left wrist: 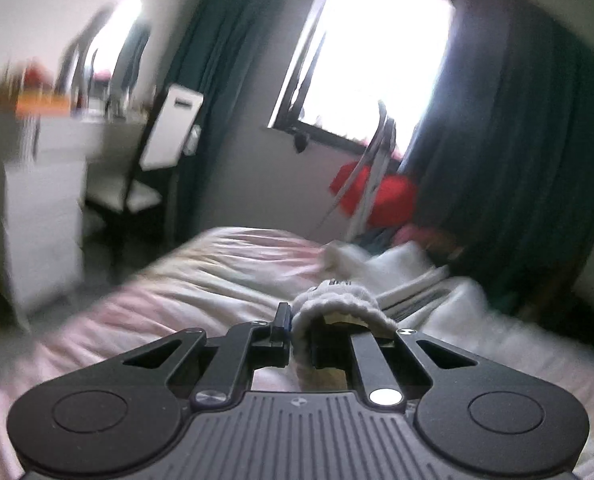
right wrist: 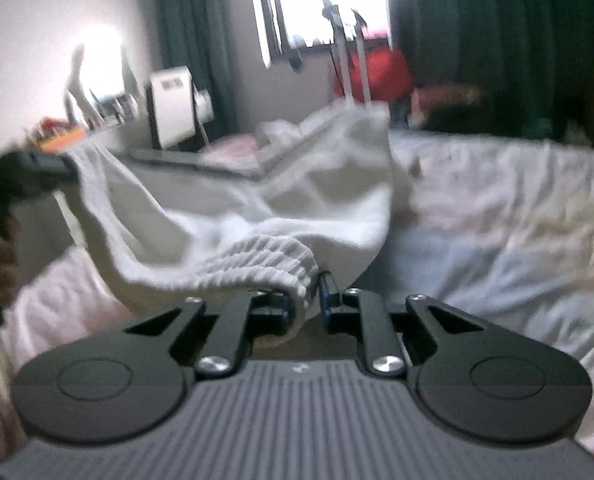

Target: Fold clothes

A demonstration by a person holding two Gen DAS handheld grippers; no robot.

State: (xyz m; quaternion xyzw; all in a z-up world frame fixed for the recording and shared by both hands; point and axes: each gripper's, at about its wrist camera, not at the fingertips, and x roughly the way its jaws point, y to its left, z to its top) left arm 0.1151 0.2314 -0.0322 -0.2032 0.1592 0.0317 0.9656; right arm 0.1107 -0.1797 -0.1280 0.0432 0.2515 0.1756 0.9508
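Observation:
A white garment with a ribbed elastic edge (right wrist: pixel 265 256) hangs between both grippers above the bed. My right gripper (right wrist: pixel 309 300) is shut on its ribbed band. My left gripper (left wrist: pixel 299 328) is shut on another part of the ribbed band (left wrist: pixel 341 304); it also shows at the left edge of the right wrist view (right wrist: pixel 37 168), holding the cloth's far corner. The rest of the garment (right wrist: pixel 317 184) drapes down onto the bed. Both views are blurred by motion.
The bed has a pale pink and white cover (left wrist: pixel 225 276) (right wrist: pixel 497 216). A white chair (left wrist: pixel 165 140) and white dresser (left wrist: pixel 41 200) stand at the left. Red cloth on a rack (left wrist: pixel 385 196) sits under the window, beside dark curtains (left wrist: pixel 517 140).

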